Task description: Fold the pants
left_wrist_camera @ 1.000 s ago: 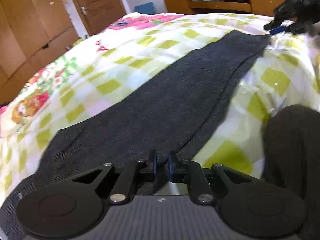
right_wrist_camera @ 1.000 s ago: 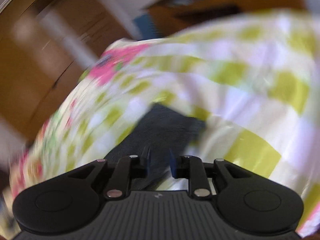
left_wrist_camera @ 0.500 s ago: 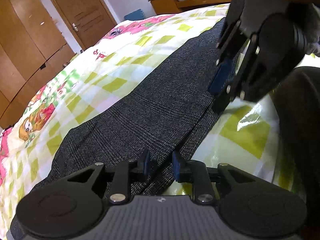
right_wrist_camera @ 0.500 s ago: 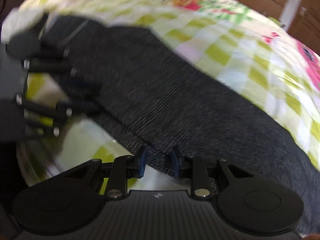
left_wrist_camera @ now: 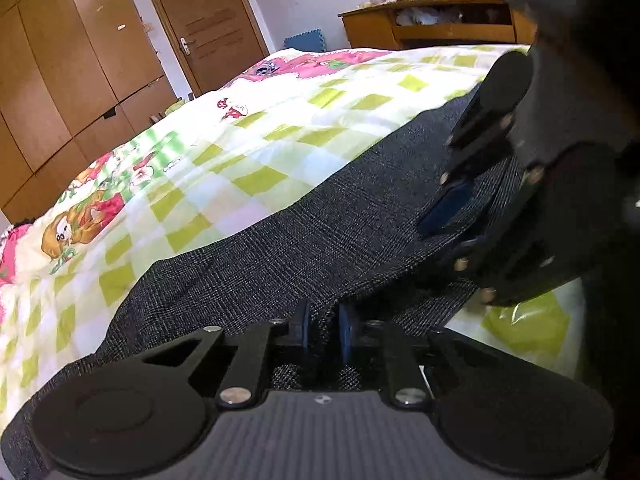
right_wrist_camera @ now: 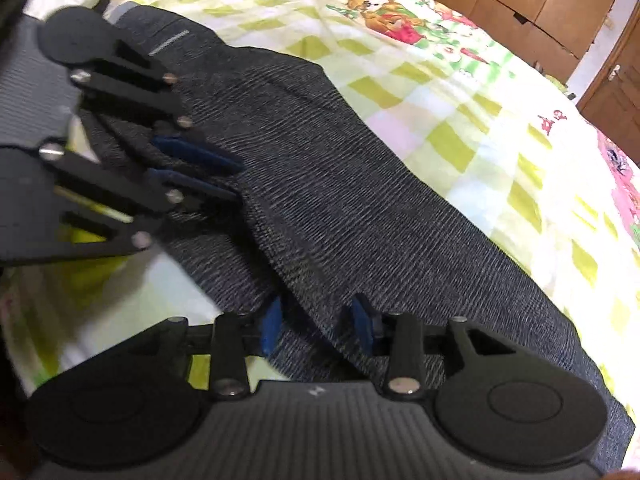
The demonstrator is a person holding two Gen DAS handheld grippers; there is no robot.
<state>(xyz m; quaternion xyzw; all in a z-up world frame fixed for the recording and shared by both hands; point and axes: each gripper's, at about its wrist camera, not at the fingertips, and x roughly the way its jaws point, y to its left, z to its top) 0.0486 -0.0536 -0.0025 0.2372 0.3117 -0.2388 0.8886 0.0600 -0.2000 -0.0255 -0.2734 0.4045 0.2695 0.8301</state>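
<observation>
Bed w/ checked cartoon sheet [left_wrist_camera: 280, 120]; dark pants [left_wrist_camera: 280, 248] flat on it

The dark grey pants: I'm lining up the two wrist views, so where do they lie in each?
Left wrist view: the pants run from bottom left to the right edge, on the checked bedspread.
Right wrist view: the pants run from upper left to bottom right.
Shared landmark: the brown door.

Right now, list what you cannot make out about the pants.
Near end of the pants: left wrist view, the left gripper, jaws closing on a fold, covers it.
Far end: same view, the right gripper blocks it.
Whether the right gripper's closing jaws press the fold between them yet: right wrist view, fabric hides the pads.
</observation>
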